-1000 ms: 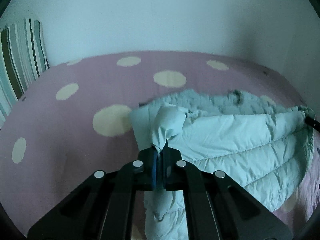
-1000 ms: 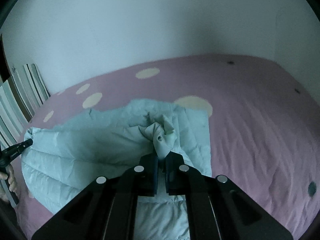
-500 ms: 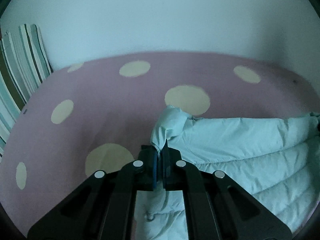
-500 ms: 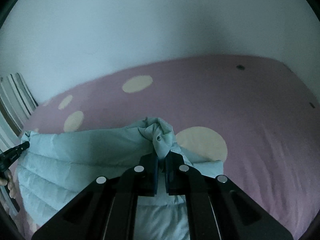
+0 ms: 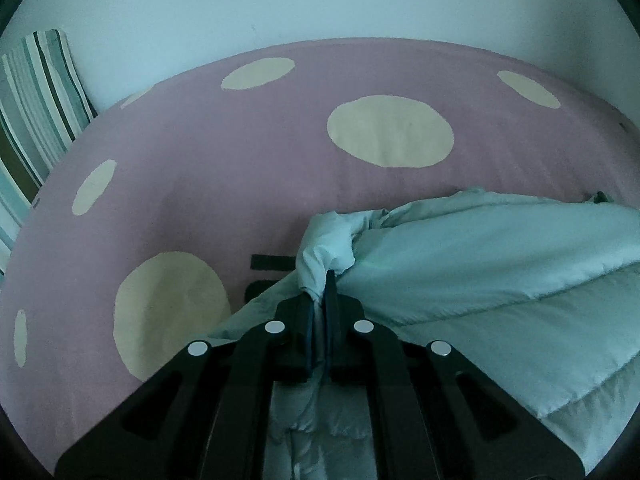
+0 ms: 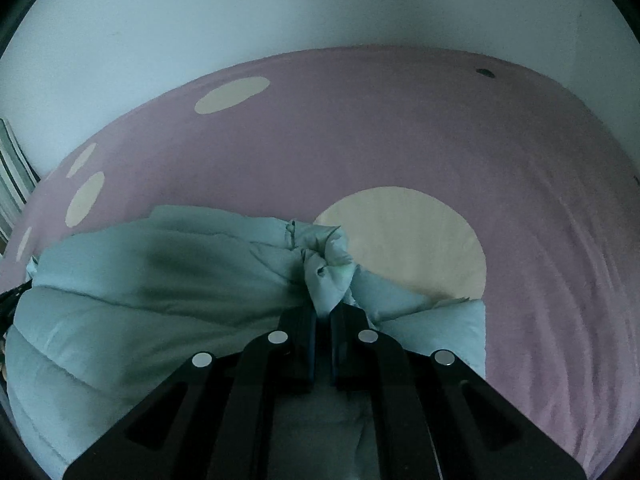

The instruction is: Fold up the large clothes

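Observation:
A pale green quilted jacket (image 5: 500,276) lies on a pink bedsheet with cream dots (image 5: 224,168). My left gripper (image 5: 319,300) is shut on a bunched corner of the jacket, which stretches away to the right. In the right wrist view the same jacket (image 6: 152,300) spreads to the left, and my right gripper (image 6: 323,314) is shut on another bunched corner of it. The bedsheet (image 6: 400,128) runs beyond both grippers. A dark strap or tab (image 5: 272,262) shows just past the left corner.
A striped pillow (image 5: 36,112) leans at the far left of the bed; its edge also shows in the right wrist view (image 6: 12,172). A pale wall (image 5: 320,0) rises behind the bed. The other gripper's dark tip (image 6: 12,296) shows at the jacket's left end.
Both grippers have carried their jacket corners forward across the bed, folding the jacket over itself. The far part of the jacket seen a second ago is now covered.

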A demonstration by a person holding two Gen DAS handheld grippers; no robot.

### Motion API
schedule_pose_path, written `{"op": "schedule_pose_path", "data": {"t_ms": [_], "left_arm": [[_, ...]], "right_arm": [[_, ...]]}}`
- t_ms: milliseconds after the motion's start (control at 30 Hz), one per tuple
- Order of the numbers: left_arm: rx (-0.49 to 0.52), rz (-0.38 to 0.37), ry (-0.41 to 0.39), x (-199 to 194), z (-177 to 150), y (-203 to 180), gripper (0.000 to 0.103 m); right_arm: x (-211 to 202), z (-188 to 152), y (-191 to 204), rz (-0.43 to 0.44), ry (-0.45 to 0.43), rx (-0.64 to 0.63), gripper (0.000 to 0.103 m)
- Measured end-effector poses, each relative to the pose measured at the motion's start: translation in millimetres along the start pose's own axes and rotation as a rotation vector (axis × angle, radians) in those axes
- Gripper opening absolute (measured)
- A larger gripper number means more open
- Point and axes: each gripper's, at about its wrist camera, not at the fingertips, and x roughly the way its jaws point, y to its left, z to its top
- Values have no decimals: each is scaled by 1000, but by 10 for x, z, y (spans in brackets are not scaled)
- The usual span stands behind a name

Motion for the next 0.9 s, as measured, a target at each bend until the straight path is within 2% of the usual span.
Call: {"op": "schedule_pose_path", "data": {"t_ms": [133,167,233,300,333,400,467,500,600,733,900], "left_arm": [[5,13,-1,-4,16,-22,6],[7,16,2,-33,23,-15,10],[-2,5,11,-109,30,26,19],[-30,-20,6,-230,11,91,36],[-54,-37,-11,-347,-5,142,39],[-89,-49,-47,-538,-47,188,48],[-120,-79,-88,-775,-126,167,54],[-127,-105,-110,-899,-180,109,58],[-106,-148,-138,-1043,-272,-113,65],[-72,-162,-76,-832,-374,-451,67],[-74,-133,-54,-544,-460,-542,72]], "right_arm": [[-23,39,43,-2,-12,-1,5],[-9,56,58,4,-17,0,6],[-102,72,27,22,-33,11,6],[-254,56,-25,21,-50,25,7],[-339,60,-39,20,-66,35,7],[-592,51,29,22,-116,43,13],[-759,22,128,45,-153,38,34],[-837,-14,217,61,-170,26,37],[-864,-117,511,109,-158,-33,38],[-635,-254,795,111,-108,-97,38],[-319,-444,846,78,-64,-111,40]]}}
